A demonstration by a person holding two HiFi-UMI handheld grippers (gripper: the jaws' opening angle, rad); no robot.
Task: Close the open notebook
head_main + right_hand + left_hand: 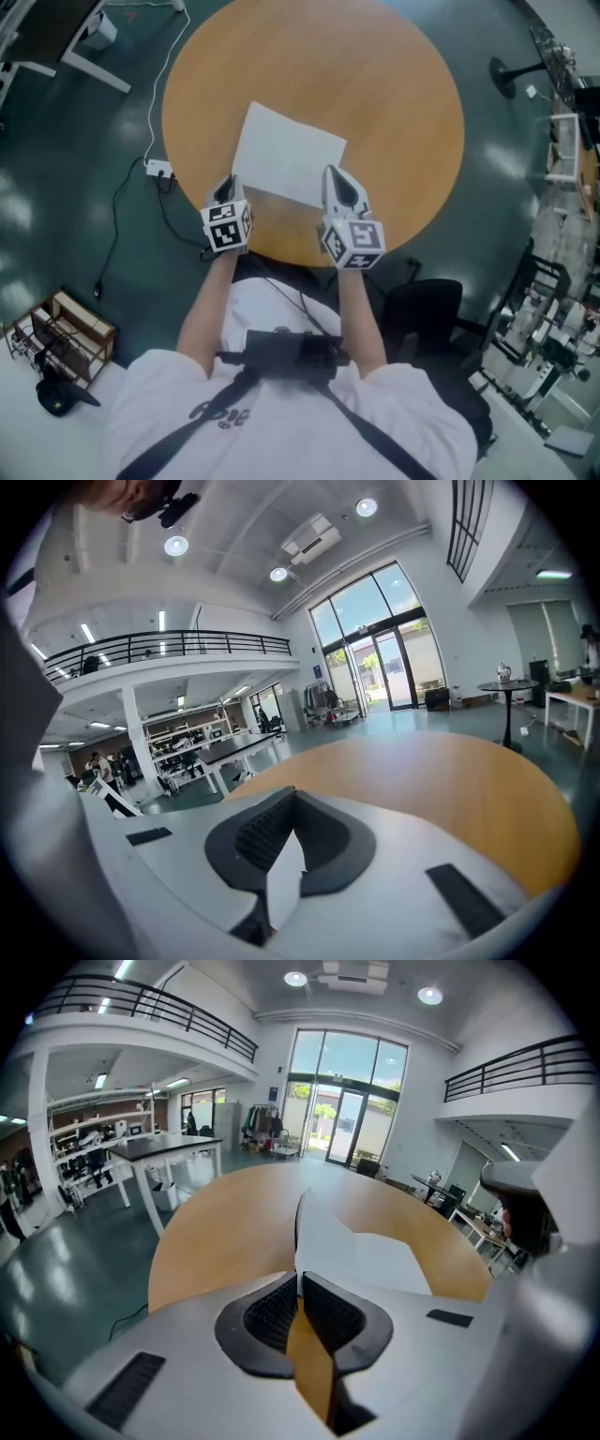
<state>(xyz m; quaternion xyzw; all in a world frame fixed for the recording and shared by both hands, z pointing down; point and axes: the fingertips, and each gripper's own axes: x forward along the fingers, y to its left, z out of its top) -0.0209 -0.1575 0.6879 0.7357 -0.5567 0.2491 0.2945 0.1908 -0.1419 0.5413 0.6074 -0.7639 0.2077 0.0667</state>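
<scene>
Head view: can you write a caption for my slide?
Over a round wooden table, the left gripper pinches a white notebook by its near corner.

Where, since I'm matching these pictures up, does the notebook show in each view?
Head view: notebook, white, middle of the round wooden table.
Left gripper view: centre; a lifted leaf pinched in the left claw, the rest spreading right.
Right gripper view: only a white sliver behind the right claw, likely it.
Shared landmark: that table's tan top.
</scene>
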